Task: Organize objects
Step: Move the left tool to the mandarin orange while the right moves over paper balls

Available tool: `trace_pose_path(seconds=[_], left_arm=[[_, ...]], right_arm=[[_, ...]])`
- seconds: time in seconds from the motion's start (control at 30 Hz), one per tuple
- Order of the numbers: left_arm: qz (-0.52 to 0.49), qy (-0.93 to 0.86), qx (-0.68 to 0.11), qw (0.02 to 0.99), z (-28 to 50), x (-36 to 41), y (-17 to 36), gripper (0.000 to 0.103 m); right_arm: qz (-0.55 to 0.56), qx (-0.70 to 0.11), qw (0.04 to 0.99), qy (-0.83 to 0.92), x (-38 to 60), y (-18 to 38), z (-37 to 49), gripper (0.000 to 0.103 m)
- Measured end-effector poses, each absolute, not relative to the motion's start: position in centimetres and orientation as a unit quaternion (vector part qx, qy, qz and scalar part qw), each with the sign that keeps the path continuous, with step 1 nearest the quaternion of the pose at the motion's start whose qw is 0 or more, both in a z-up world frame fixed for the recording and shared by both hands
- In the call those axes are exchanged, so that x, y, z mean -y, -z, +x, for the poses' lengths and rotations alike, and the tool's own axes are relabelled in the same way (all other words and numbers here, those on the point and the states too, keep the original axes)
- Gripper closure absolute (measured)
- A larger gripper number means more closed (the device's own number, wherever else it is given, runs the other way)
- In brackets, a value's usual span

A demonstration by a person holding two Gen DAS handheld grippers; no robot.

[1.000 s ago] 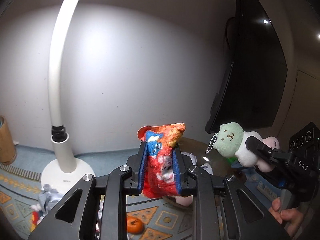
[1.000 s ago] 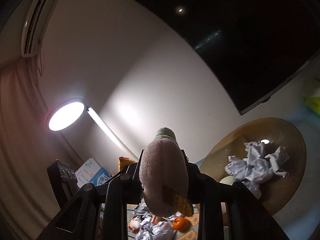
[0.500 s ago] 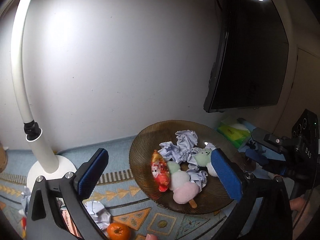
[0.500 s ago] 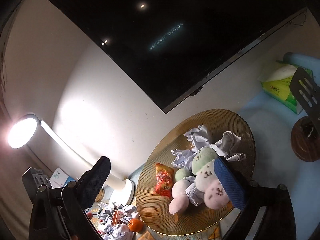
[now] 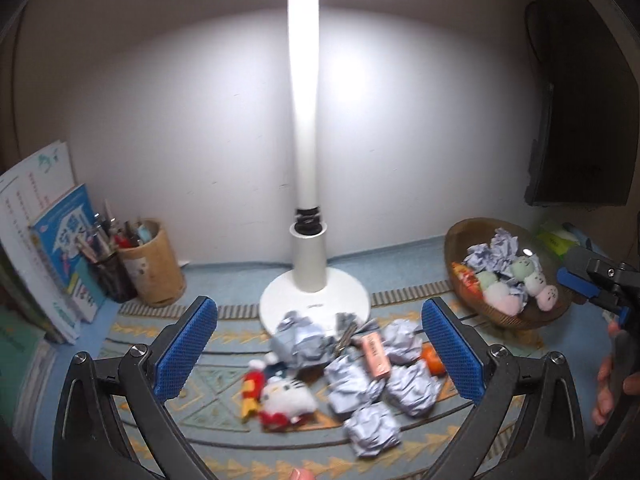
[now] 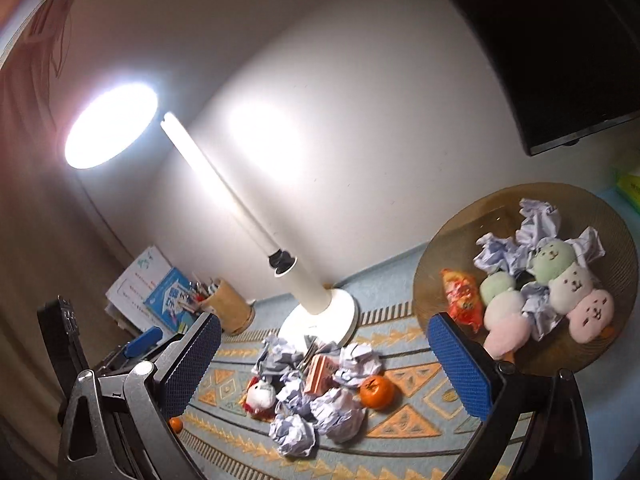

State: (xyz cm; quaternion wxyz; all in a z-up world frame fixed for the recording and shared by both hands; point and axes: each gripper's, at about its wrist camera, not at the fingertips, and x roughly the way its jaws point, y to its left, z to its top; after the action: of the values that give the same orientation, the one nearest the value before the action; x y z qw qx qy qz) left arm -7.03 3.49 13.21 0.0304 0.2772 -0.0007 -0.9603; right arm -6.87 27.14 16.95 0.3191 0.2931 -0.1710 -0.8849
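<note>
Hovering above the patterned mat (image 5: 168, 396), your left gripper (image 5: 316, 354) has its blue pads spread wide and carries nothing. Your right gripper (image 6: 324, 364) is likewise spread apart and empty. Between the left pads lies the loose pile: crumpled paper balls (image 5: 356, 384), a white-and-red plush (image 5: 284, 402), a pink box (image 5: 376, 354) and an orange (image 5: 434, 362), all close in front of the lamp base (image 5: 314, 294). Toward the mat's right end sits the brown bowl (image 6: 452, 240), which already holds the red snack packet (image 6: 462, 300), the plush dango skewer (image 6: 572, 284), the plush ice pop (image 6: 504, 320) and more paper. At the left edge, by the wall, a wooden pen cup (image 5: 154, 266) stands beside leaning books (image 5: 60, 256).
</note>
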Motion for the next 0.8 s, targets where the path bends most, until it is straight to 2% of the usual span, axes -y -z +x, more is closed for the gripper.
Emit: trace_pose_path(seconds=[0.17, 0.33, 0.43, 0.53, 0.73, 0.8], left_arm=[[0.328, 0.933, 0.002, 0.147, -1.1, 6.8, -10.0, 0.001], [0.374, 0.905, -0.041, 0.2, 4.8, 15.0, -6.6, 0.001], [0.396, 0.892, -0.067, 0.208, 6.2, 17.2, -3.9, 0.001], [0.411, 0.883, -0.09, 0.207, 5.9, 18.1, -1.9, 0.001], [0.423, 0.874, -0.138, 0.196, 3.5, 20.2, -1.0, 0.001], [0.429, 0.87, -0.126, 0.205, 2.5, 20.2, -0.9, 0.001]], right_arm=[[0.331, 0.109, 0.329, 0.878, -22.3, -12.9, -3.3, 0.0], [0.378, 0.043, 0.355, 0.854, -17.1, -8.0, -0.6, 0.0], [0.421, 0.033, 0.364, 0.83, -14.8, -4.9, -0.2, 0.0], [0.449, 0.017, 0.332, 0.83, -13.3, -2.7, -1.0, 0.0], [0.442, -0.051, 0.283, 0.85, -10.1, -2.2, -3.2, 0.0], [0.436, -0.069, 0.268, 0.856, -9.4, -2.0, -4.0, 0.0]])
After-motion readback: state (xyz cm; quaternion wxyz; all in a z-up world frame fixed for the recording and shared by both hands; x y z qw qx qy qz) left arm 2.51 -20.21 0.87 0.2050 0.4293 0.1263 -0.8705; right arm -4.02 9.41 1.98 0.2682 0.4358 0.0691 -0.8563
